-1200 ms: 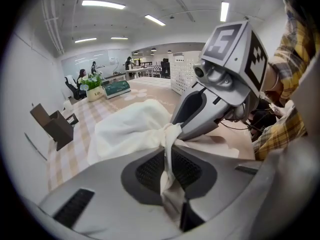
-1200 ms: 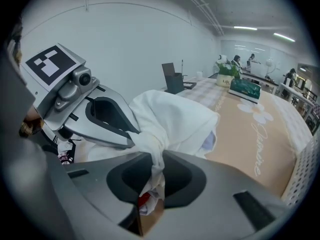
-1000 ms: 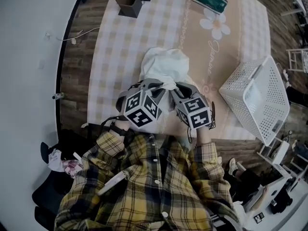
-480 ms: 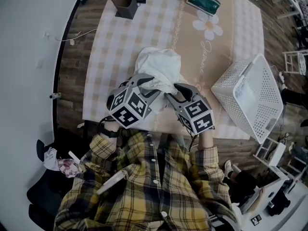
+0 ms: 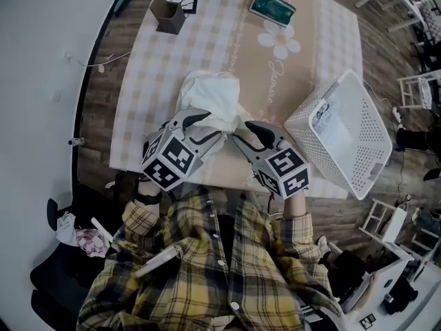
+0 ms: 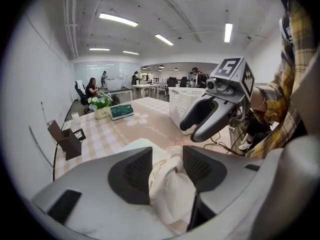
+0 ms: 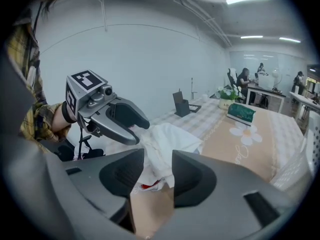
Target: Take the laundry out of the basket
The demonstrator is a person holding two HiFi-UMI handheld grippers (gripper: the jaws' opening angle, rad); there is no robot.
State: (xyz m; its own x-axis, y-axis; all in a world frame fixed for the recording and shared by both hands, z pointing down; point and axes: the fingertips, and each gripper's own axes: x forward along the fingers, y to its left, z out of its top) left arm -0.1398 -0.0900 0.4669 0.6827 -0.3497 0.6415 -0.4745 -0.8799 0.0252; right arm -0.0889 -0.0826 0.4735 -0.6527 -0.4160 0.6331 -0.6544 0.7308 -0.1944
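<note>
- Left hand-held gripper [image 6: 167, 170]: jaws stand moderately apart and have just been opening. White cloth shows in the gap between the two pads, lying close along the right-hand one. No clamping is evident, so the cloth is judged released.
- Right hand-held gripper [image 7: 157, 171]: jaws likewise stand moderately apart and have just been opening. The near edge of the cloth shows in the gap, with bare desk surface below it. Neither pad presses on the cloth.
- In the head view both hand-held grippers sit at centre frame, side by side, with their tips pointing towards the top of the frame and converging on the near edge of the cloth.
- Laundry [image 5: 210, 92]: one crumpled white garment, lying on the desk [image 5: 155, 95] just above the two hand-held grippers, centre of frame. A small red patch shows at its near edge in the right gripper view.
- Basket [image 5: 306, 133]: white, perforated, tipped on its side at the right of the head view, on the desk's right edge, well apart from the laundry.
</note>
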